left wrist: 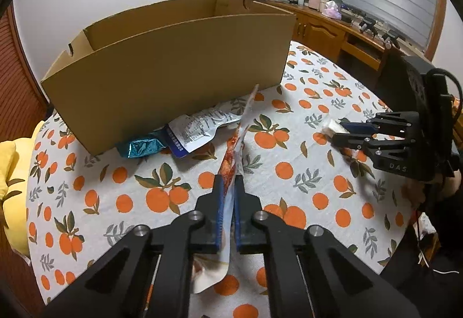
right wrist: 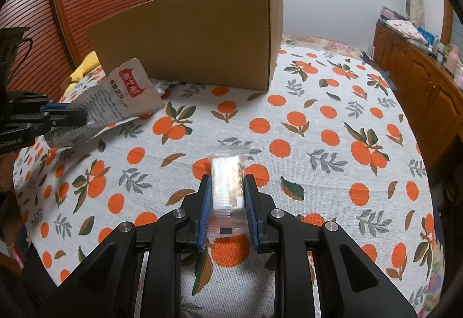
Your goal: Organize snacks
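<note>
Snack pouch (left wrist: 231, 156): flat white-and-red pouch, pinched edge-on between the jaws of the left gripper (left wrist: 228, 182); its long axis runs straight out from the jaws toward the cardboard box (left wrist: 173, 63).
Clear snack packet (right wrist: 228, 185): held between the jaws of the right gripper (right wrist: 227, 188), long axis in line with the fingers, lifted a little over the bench (right wrist: 318, 144).
Left jaws: narrow, clamped on the pouch.
Right jaws: closed onto the clear packet's sides.
Box: open-topped, standing at the far side of the bench, its near wall facing both grippers.
Nearer hand: the left, judging by how large the box looms in its view.
Loose snacks: a white printed bag (left wrist: 202, 127) and a blue foil pack (left wrist: 141, 147) lie against the foot of the box.
Likely next move: lift over the near wall and drop inside.
</note>
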Demonstrator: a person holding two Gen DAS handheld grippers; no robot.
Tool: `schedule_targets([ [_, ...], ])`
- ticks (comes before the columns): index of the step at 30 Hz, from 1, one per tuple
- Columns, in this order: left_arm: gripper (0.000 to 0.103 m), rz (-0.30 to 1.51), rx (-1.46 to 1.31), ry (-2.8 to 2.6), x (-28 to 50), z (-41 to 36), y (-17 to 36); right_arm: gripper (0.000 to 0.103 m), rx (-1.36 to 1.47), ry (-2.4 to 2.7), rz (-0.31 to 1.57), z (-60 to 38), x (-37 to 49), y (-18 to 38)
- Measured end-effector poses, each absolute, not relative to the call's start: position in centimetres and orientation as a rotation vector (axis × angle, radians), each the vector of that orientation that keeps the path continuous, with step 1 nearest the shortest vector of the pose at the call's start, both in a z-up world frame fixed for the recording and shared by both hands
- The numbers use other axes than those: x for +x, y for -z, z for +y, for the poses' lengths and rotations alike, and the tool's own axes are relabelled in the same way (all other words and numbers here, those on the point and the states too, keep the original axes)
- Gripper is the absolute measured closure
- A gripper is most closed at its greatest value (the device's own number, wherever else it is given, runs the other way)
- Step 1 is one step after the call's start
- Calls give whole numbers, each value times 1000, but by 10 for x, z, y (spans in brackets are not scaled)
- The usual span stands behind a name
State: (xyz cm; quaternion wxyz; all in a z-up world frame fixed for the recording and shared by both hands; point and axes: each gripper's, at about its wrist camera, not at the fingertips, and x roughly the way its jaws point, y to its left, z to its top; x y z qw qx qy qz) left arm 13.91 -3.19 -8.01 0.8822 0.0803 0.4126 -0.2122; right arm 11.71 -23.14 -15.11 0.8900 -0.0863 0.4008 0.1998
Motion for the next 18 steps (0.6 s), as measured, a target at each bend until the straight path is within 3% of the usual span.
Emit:
schedule_targets([
  [10,103,790,163,452,125,-35,55,83,-181,-414,832,-231,117,151],
  [16,103,853,189,426,138,-38,75,83,-180,-415,832,-231,117,151],
  [18,98,864,182,429,137,-37,80,83,-180,-415,832,-231,117,151],
])
